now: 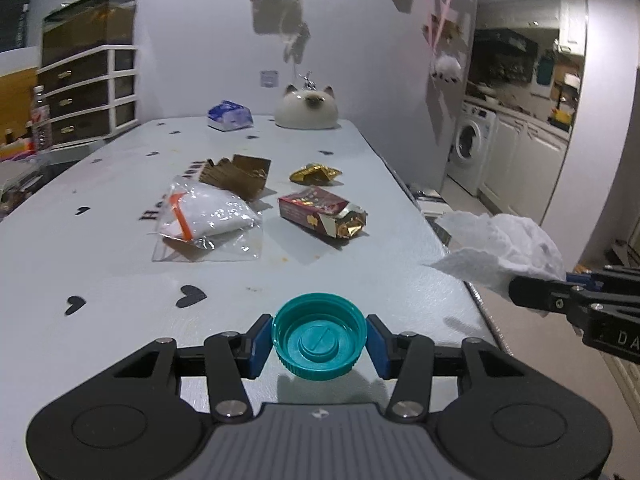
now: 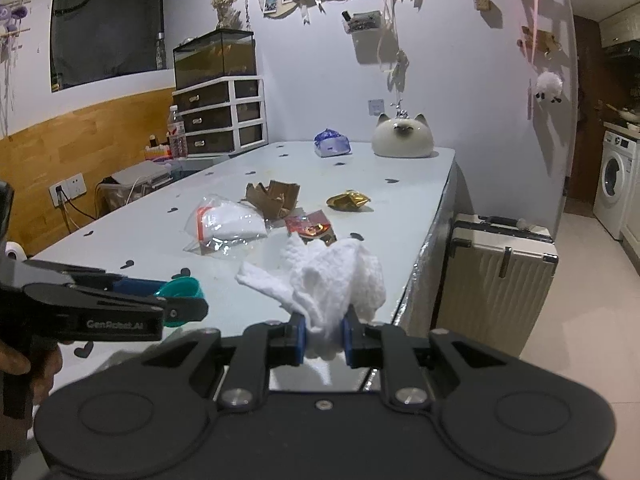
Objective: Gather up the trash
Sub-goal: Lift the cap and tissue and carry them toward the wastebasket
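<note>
Right now the teal bottle cap (image 1: 319,343) is sitting pinched between the blue pads of the left hand-held gripper (image 1: 319,346), open side up, hanging just above the near edge of the table (image 1: 100,264). Over at the near right corner, the right hand-held gripper (image 2: 325,338) is clamping a crumpled white paper towel (image 2: 332,280), which is billowing up above its fingers. Toward the middle of the table, more trash is lying: a clear plastic bag with white contents (image 1: 208,216), torn brown cardboard (image 1: 240,174) touching it on the far side, a red snack wrapper with gold lining (image 1: 322,212) just beside it, and a gold foil wrapper (image 1: 314,173) behind that. At the far edge, a blue-white packet (image 1: 230,115) and a cat-shaped ornament (image 1: 307,108) are standing near each other.
</note>
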